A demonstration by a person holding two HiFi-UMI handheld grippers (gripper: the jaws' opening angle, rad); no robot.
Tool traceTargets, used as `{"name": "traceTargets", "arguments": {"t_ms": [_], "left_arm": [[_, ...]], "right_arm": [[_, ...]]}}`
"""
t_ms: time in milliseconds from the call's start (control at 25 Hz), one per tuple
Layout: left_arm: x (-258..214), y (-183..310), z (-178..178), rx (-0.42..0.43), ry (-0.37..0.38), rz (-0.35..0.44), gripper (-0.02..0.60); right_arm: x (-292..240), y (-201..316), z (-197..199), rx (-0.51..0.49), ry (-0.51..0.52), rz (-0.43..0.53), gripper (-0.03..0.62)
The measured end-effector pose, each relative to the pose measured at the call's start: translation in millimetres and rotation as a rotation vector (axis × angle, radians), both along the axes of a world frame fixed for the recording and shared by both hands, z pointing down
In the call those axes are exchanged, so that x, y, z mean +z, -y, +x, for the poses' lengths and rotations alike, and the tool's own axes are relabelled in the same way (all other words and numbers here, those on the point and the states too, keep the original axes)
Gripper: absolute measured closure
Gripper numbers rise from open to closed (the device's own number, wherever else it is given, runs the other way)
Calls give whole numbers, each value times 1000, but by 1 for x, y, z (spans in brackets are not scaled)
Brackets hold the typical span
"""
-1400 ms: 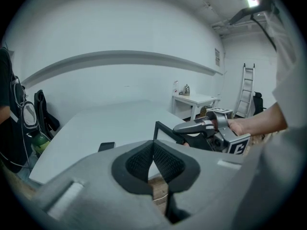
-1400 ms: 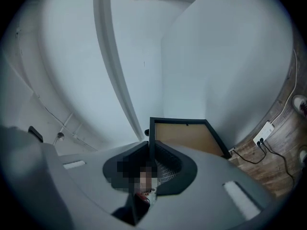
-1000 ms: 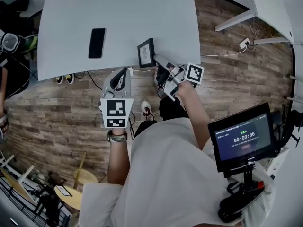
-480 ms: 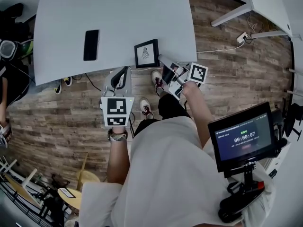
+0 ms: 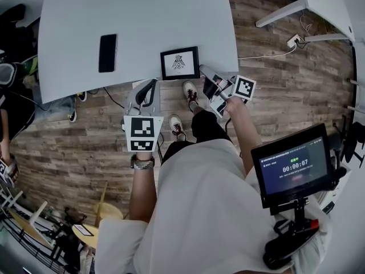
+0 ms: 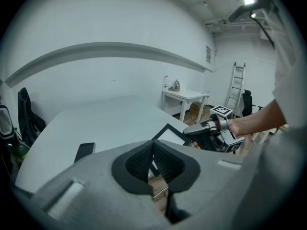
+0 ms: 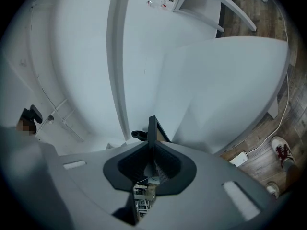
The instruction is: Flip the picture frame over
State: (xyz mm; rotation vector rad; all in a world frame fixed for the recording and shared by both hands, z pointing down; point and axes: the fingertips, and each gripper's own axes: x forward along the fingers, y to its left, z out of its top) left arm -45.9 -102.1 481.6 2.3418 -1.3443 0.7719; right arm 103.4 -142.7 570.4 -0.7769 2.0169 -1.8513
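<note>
The black picture frame (image 5: 179, 63) lies picture side up on the white table (image 5: 137, 16), close to its near edge. My right gripper (image 5: 204, 73) reaches in from the right; its jaws are closing and grip the frame's right edge. In the right gripper view the frame (image 7: 152, 126) shows edge-on between the pads of that gripper (image 7: 151, 159). My left gripper (image 5: 147, 90) hovers over the floor just off the table edge, left of the frame, shut and empty. The left gripper view has its jaws (image 6: 153, 159) meeting, with the frame (image 6: 170, 134) and right gripper (image 6: 206, 131) beyond.
A black phone (image 5: 107, 53) lies on the table left of the frame. A monitor (image 5: 293, 165) hangs at the person's chest. Shoes (image 5: 190, 93) stand on the wood floor under the table edge. A power strip and cable (image 5: 293, 40) lie to the right.
The frame has swung from a narrow, steeply tilted stance down to lying broad with its picture up. The right gripper moved right with it. The left gripper hardly moved.
</note>
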Motion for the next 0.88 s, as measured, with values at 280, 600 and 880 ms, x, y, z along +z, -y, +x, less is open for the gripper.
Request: {"name": "traceTargets", "arguments": {"t_ms": [280,600,880], "left_arm": [[4,-4,1,13,13,-21,577],[7,-10,12,40,21,-37,577],[7,-13,15,44,24,-46,577]], "right_arm": [[12,-4,3,-9,-12,-3,556],[26,-5,6,-9,-13,-19,556],[24,-6,3,-14,-18,-8,556]]}}
